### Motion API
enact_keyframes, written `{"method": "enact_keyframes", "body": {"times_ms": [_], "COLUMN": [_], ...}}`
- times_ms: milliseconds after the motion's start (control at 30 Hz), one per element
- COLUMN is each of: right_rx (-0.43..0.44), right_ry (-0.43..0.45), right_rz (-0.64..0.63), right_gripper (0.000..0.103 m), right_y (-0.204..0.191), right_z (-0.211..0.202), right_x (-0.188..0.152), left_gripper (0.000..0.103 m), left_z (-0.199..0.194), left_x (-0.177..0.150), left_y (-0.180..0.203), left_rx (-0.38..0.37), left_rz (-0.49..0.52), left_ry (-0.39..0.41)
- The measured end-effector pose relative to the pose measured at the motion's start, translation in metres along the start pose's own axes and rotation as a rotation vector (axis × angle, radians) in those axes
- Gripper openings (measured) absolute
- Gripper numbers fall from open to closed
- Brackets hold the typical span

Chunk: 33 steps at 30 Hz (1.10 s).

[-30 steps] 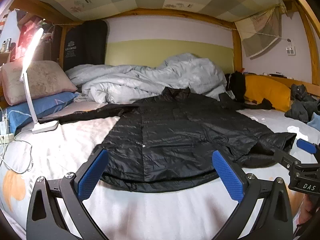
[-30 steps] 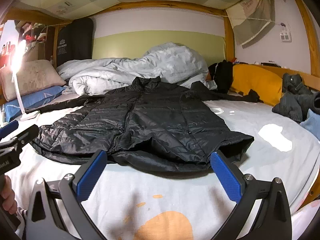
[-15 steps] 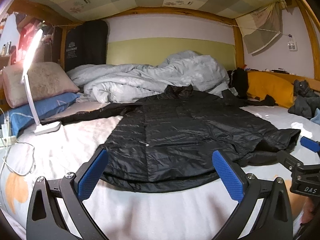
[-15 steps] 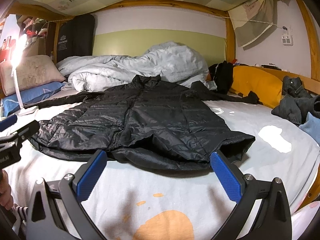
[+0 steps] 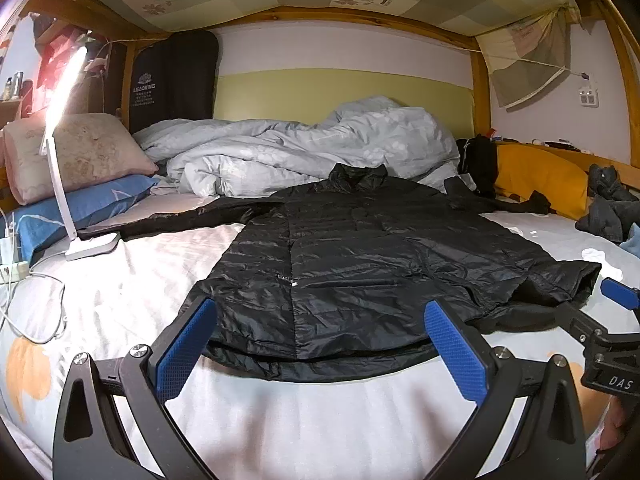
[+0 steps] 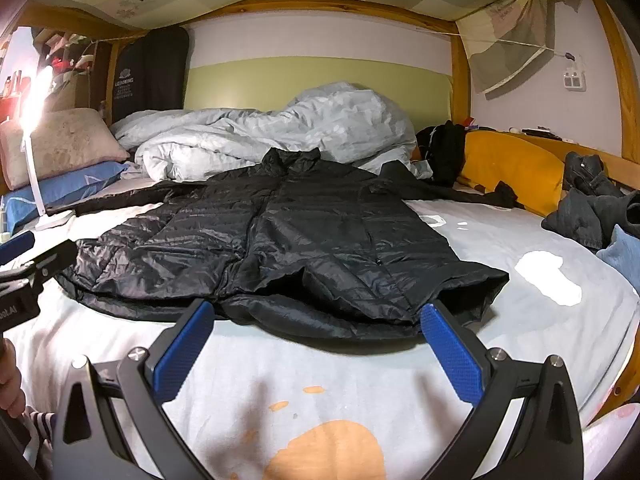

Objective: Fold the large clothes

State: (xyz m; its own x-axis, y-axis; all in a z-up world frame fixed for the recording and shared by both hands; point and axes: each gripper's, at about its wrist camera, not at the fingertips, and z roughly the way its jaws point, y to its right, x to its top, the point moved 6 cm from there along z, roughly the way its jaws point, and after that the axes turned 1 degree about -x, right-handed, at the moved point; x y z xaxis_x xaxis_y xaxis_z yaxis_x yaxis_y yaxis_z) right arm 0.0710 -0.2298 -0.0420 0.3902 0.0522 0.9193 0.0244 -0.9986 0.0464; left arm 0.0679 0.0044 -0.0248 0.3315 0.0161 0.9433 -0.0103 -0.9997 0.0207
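Black jacket (image 5: 360, 272): laid flat and face up on the bed (image 5: 304, 420), collar toward the far wall, hem toward the cameras; front closed along the middle line.
Sleeves: both are spread out sideways, one running toward the lamp (image 5: 64, 152) side, the other toward the orange cushion (image 6: 512, 168); neither has been brought across the body.
Hem: the corner on the right side is puffed up and slightly open, as seen in the right wrist view; the rest lies fairly smooth.
Folds made: none can be seen; the garment is at full length and full width.
Progress: judged to be at the very start, with the spreading done and every fold left, namely sleeves inward, sides over, then hem toward collar.
Left hand-held gripper (image 5: 320, 344): fingers spread wide, nothing between them, held just short of the near hem on its left half.
Right hand-held gripper (image 6: 316, 344): fingers likewise spread wide and empty, held just short of the hem on its right half.
Contact: no touching of the cloth by either tool is shown.
Surroundings: a grey duvet (image 5: 304, 152) is heaped behind the collar, pillows (image 5: 76, 160) lie at the left, dark clothes (image 6: 592, 204) are piled at the right edge.
Likely difficulty: the slippery, puffy shell is judged prone to sliding and springing back once folded.
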Motion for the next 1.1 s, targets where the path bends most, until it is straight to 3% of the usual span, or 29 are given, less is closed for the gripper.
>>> {"method": "enact_keyframes", "body": {"times_ms": [1100], "right_rx": [-0.026], "right_ry": [-0.029], "right_rz": [0.023], "right_gripper": [0.103], "right_y": [0.0082], "right_z": [0.0053], "right_x": [-0.0045], "left_gripper": [0.103], "left_z": [-0.003], "left_x": [0.0016], "left_y": [-0.0037], "left_rx": [0.023], "left_rz": [-0.005], "left_ry": [0.009]}}
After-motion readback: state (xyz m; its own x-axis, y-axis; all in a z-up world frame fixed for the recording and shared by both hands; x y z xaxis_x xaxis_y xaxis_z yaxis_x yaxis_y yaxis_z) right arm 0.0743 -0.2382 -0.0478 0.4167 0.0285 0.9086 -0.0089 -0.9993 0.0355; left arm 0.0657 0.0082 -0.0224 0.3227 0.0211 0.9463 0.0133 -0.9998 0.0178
